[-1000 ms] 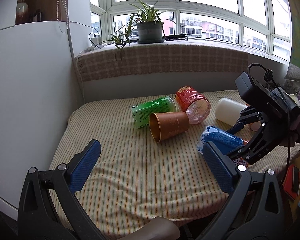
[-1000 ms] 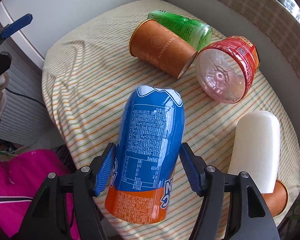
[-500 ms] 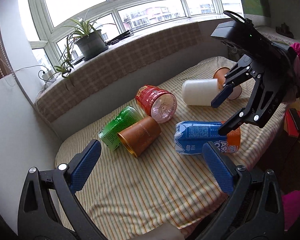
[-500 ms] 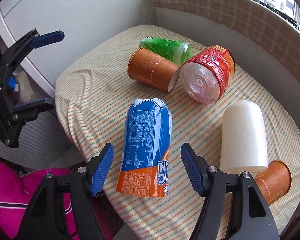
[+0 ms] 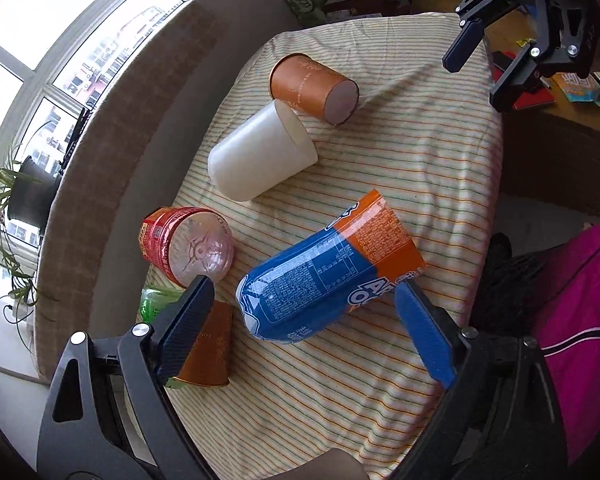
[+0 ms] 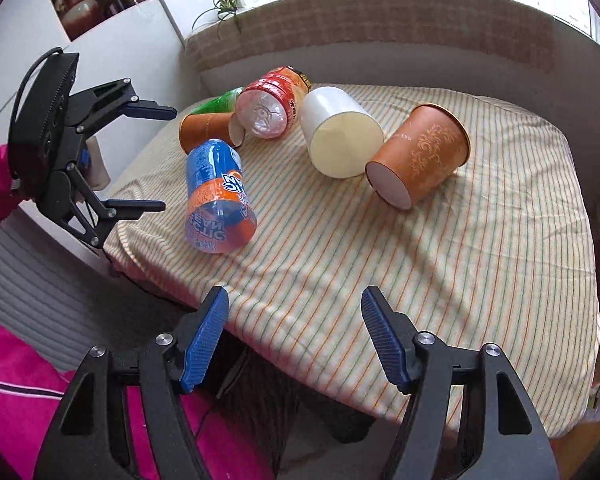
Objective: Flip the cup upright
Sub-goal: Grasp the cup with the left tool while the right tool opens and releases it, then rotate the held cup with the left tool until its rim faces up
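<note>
The blue and orange cup (image 5: 328, 276) lies on its side in the middle of the frame. The left claw (image 5: 300, 328) is wide around it to grab. The right claw (image 6: 294, 334) waits wide and empty.

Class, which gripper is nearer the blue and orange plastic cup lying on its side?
Left. The left gripper hangs open just over the blue and orange plastic cup, fingers either side. The right gripper sits open off the striped tablecloth's edge.

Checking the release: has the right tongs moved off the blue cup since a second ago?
Yes. The right tongs have backed off past the table edge; the blue cup lies far ahead.
</note>
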